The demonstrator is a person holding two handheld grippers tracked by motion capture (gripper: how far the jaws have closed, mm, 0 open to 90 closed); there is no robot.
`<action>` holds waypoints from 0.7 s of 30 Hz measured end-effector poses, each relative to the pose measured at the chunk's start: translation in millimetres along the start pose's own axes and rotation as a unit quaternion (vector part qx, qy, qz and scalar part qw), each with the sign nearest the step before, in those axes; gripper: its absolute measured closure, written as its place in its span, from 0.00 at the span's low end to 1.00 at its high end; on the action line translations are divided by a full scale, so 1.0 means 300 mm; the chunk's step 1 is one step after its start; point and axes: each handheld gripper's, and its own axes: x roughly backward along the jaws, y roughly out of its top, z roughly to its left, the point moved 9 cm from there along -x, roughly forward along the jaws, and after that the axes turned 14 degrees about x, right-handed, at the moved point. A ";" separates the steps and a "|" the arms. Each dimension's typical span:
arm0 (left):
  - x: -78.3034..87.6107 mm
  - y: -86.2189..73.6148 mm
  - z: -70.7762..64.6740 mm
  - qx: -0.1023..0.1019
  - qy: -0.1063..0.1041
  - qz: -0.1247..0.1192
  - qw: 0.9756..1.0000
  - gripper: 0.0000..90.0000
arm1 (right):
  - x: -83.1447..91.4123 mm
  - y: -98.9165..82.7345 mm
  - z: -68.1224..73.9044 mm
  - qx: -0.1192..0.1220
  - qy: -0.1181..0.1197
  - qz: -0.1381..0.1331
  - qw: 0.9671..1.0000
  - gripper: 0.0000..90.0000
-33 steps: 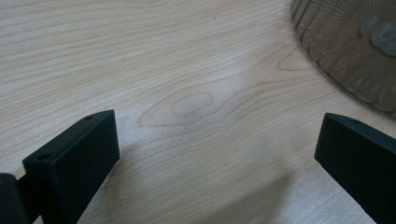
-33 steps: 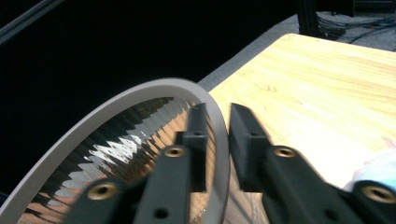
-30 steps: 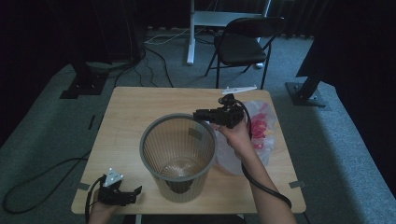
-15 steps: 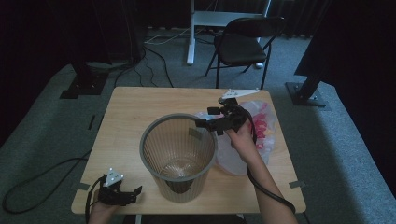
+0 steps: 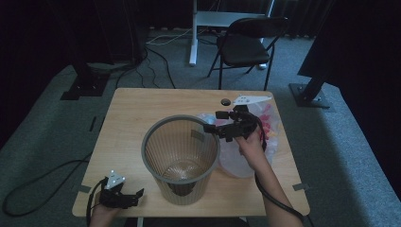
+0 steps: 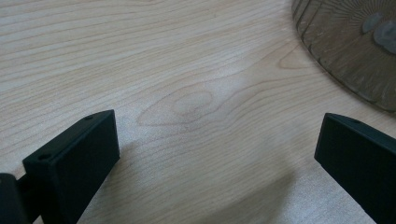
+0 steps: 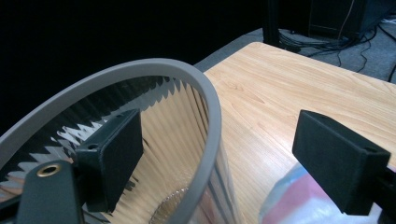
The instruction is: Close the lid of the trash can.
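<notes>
Right gripper [image 5: 218, 128] has shifted from bag [image 5: 246, 151] toward bin [image 5: 179, 156], jaws open astride rim [image 7: 205, 93], nothing held. Likely about to pinch rim. Left gripper [image 5: 135, 195] unmoved at near table [image 5: 142, 104] corner, jaws open, empty. Bin mid-table, bag touching its right.

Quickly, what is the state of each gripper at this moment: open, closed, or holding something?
Left gripper: open, holding nothing, low over the wooden table.
Right gripper: open, holding nothing, jaws straddling the rim of the wastebasket.
</notes>
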 end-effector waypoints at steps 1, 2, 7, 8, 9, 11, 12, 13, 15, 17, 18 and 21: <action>0.000 0.000 0.001 0.000 0.001 0.001 1.000 0.00 | 0.009 -0.004 -0.003 -0.002 -0.003 -0.002 1.000 0.17; 0.000 0.000 0.000 0.000 0.001 0.001 1.000 0.00 | 0.018 -0.009 -0.005 -0.005 -0.006 -0.004 1.000 0.17; 0.000 -0.001 0.001 -0.001 0.002 0.002 1.000 0.00 | 0.067 -0.034 -0.010 -0.002 -0.012 -0.018 1.000 0.17; -0.001 -0.001 0.001 -0.001 0.001 0.002 1.000 0.00 | 0.077 -0.041 -0.011 -0.004 -0.013 -0.017 1.000 0.17; 0.000 0.000 0.001 0.000 0.001 0.002 1.000 0.00 | 0.086 -0.048 -0.011 -0.004 -0.014 -0.019 1.000 0.17; 0.000 0.000 0.000 0.001 0.001 0.001 1.000 0.00 | 0.103 -0.063 -0.015 -0.005 -0.022 -0.019 1.000 0.17; 0.000 0.000 0.001 0.001 0.001 0.001 1.000 0.00 | 0.111 -0.071 -0.016 -0.006 -0.025 -0.020 0.999 0.17; 0.000 -0.001 0.001 0.000 0.002 0.002 1.000 0.00 | 0.120 -0.078 -0.017 -0.005 -0.029 -0.022 0.999 0.17; -0.001 0.000 0.001 0.000 0.002 0.002 1.000 0.00 | 0.136 -0.092 -0.019 -0.008 -0.033 -0.027 0.999 0.17; -0.002 -0.001 0.000 -0.001 0.002 0.003 1.000 0.00 | 0.150 -0.105 -0.021 -0.010 -0.037 -0.034 0.999 0.17; -0.001 -0.001 0.000 -0.001 0.001 0.002 1.000 0.00 | 0.156 -0.111 -0.020 -0.011 -0.038 -0.035 0.999 0.17; 0.000 -0.001 0.001 0.000 0.002 0.002 1.000 0.00 | 0.176 -0.131 -0.018 -0.009 -0.048 -0.040 0.998 0.17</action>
